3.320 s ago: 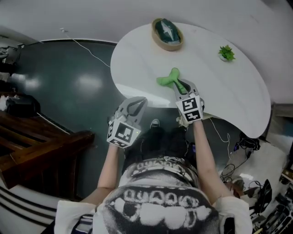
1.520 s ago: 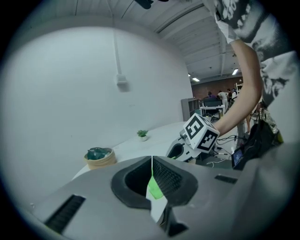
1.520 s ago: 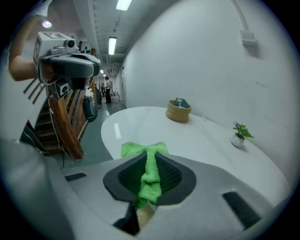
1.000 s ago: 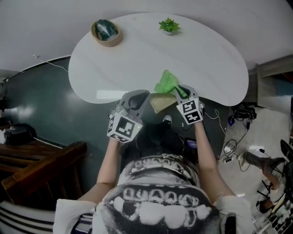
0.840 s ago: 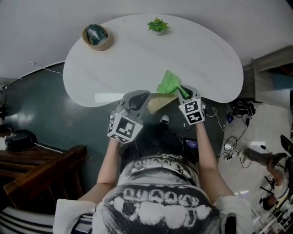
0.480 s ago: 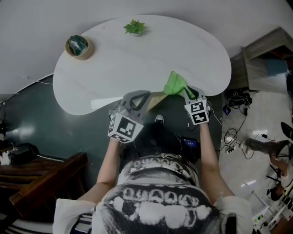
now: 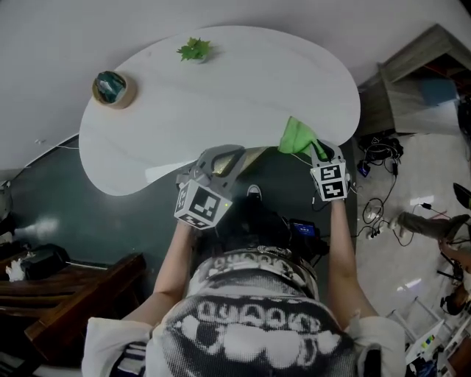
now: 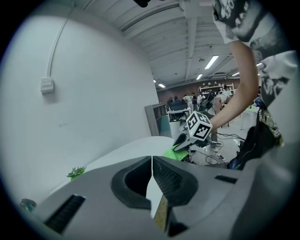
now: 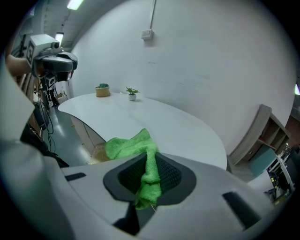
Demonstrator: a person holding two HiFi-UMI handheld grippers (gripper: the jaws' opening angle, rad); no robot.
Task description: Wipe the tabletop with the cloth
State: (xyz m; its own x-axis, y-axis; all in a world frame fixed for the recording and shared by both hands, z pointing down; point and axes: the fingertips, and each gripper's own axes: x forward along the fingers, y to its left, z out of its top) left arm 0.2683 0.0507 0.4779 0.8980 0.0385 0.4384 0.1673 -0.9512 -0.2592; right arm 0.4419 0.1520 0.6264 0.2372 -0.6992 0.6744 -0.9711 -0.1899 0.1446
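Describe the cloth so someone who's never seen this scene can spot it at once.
Start at the white, rounded table filling the head view. At its near right edge, the cloth is pinched in the right gripper. It is bright green, soft and crumpled, unlike the small potted plant and the round tan bowl near the far edge.

White wall [image 7: 243, 13] ahead of me, dark glossy floor [image 7: 110, 213] below, wood furniture [image 7: 77, 298] down on my left, a shelf unit [image 7: 416, 66] off right, cables [image 7: 377, 151] trailing nearby.
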